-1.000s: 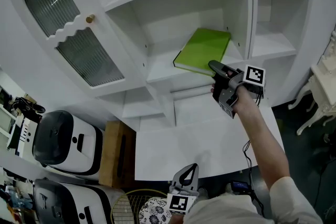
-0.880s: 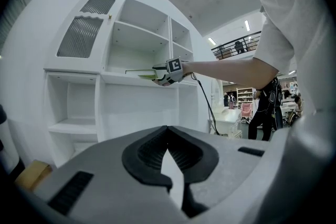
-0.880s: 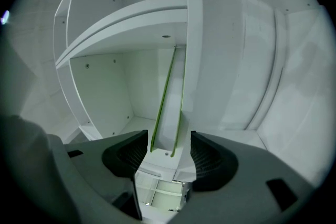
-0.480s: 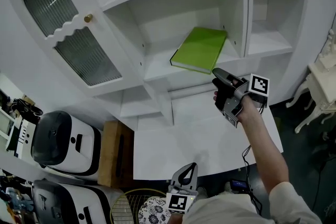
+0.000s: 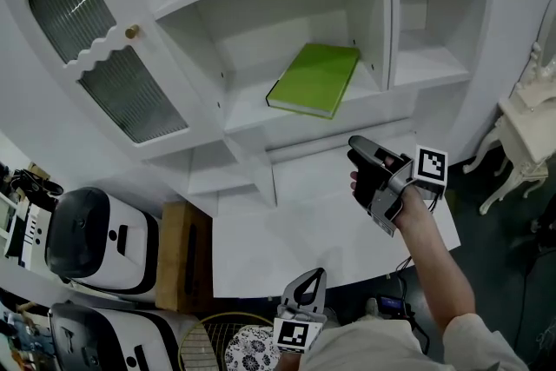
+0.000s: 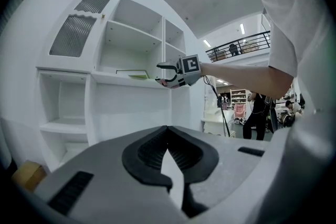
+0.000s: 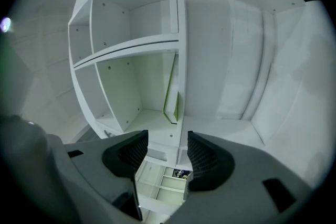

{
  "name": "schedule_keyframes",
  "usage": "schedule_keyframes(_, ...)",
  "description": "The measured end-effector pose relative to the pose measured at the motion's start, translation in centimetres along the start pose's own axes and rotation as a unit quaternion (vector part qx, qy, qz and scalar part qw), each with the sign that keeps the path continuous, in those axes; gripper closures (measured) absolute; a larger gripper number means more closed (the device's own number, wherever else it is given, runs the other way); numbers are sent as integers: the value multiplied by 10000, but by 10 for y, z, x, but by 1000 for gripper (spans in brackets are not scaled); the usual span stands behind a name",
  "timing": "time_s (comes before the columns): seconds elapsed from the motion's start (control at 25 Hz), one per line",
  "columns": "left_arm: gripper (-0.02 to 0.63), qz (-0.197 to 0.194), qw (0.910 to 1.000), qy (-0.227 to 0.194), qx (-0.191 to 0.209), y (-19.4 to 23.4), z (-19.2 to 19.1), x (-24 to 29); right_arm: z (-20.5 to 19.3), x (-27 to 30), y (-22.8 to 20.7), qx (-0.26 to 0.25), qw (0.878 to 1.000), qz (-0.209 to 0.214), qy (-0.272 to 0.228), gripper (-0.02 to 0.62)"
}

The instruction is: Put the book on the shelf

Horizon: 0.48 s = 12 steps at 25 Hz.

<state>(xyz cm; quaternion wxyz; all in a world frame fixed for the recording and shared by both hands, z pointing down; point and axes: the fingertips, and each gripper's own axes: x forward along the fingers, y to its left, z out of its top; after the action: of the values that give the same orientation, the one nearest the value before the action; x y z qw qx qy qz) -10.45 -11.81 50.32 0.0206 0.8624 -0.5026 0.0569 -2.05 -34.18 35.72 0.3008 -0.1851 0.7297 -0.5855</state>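
Where lying now, flat on the shelf (image 5: 246,115) at upper middle of the head view, looks placed for good: green book (image 5: 314,80), skewed, with its near corner seemingly at or over the front edge. Holds right tool (image 5: 358,154) at centre right, below and apart from the book, with jaws spread wide on nothing, probably to avoid nudging it. Parks left tool (image 5: 314,276) low at bottom centre with jaws pressed together, idle, unneeded for one book. Cannot make out any title; seen edge-on from the right gripper view, shows only a thin green strip
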Motion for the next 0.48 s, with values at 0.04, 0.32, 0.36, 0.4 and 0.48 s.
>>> schedule_keyframes(0.04, 603, -10, 10000, -17, -4, -1, 0, 0, -3, -5, 1, -10, 10000, 5, 10, 353)
schedule_keyframes(0.32, 603, -106, 9999, -93, 29, -13, 1, -1, -27, -43, -7, -200, 9996, -176, 76, 473)
schedule_keyframes(0.36, 603, -122, 9999, -60, 22, -15, 0, -2, -30, -49, -8, -215, 9995, -190, 88, 492)
schedule_keyframes(0.4, 603, -135, 9999, -38, 21, -17, 0, -2, -34, -55, -10, -212, 9995, -201, 102, 518)
schedule_keyframes(0.48, 603, -148, 9999, -71, 27, -19, 0, -2, -42, -67, -15, -189, 9994, -255, 107, 563)
